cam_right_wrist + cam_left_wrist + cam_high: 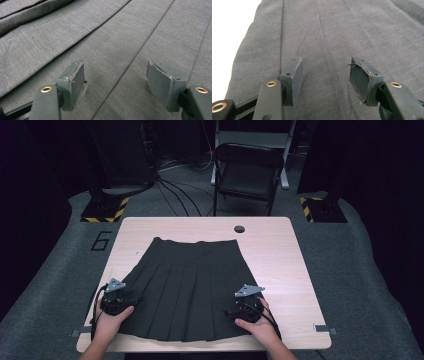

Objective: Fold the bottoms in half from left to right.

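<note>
Dark charcoal pleated fabric skirt (189, 287), plain, lined only by straight pleat creases; greyer up close (332, 37) (112, 42). Pale light-wood worktop (280, 250) with one dark round hole (239, 229). Black jaws with brass-coloured rivets on the left gripper (325, 77) and right gripper (115, 80). Yellow-and-black hazard stripes on the floor plates (106, 210). Grey carpet floor (370, 285).

Numeral "6" (102, 240) marked on grey floor mat (60, 270), left of table.

Bare tabletop (280, 245) flanks your skirt (190, 285) on both sides and beyond its waistband; between your 2 tongs, flat fabric only.
</note>
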`<move>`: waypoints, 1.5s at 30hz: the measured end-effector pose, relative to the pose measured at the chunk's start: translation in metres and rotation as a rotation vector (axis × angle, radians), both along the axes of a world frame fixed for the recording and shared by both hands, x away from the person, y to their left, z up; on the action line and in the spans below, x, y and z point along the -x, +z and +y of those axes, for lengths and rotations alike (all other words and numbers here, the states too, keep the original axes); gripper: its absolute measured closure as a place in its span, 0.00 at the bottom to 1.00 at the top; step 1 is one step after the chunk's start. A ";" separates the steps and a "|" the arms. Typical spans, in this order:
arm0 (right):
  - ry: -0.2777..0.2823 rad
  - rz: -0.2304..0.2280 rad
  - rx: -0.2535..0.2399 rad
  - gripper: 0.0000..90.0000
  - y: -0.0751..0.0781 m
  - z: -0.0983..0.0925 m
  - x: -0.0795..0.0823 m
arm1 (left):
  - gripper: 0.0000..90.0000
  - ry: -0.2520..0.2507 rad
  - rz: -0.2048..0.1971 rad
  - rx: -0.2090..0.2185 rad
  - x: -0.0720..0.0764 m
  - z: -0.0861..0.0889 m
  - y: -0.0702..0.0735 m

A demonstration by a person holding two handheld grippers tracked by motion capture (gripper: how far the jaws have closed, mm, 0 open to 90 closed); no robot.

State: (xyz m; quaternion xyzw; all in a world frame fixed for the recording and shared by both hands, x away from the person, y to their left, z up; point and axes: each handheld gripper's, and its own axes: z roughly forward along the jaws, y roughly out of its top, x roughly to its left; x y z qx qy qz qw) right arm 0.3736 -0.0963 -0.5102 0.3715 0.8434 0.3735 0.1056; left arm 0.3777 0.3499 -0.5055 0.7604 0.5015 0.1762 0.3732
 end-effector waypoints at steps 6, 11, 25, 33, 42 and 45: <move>-0.009 -0.006 0.006 0.35 0.004 -0.001 0.002 | 0.54 0.001 0.024 0.005 -0.007 -0.001 0.009; -0.017 -0.005 0.014 0.37 0.003 -0.005 0.000 | 0.57 0.018 0.053 0.030 -0.015 0.002 0.010; -0.075 -0.024 0.025 0.44 0.002 -0.015 -0.004 | 0.64 0.104 -0.022 0.063 -0.006 0.039 0.013; -0.062 -0.021 0.039 0.44 0.001 -0.013 -0.003 | 0.69 0.149 -0.021 0.039 -0.007 0.055 0.009; -0.059 -0.018 0.046 0.44 -0.001 -0.011 -0.003 | 0.71 0.177 0.001 0.021 -0.009 0.066 0.001; -0.050 -0.022 0.056 0.44 -0.001 -0.012 -0.004 | 0.71 0.176 -0.005 0.015 -0.011 0.066 -0.002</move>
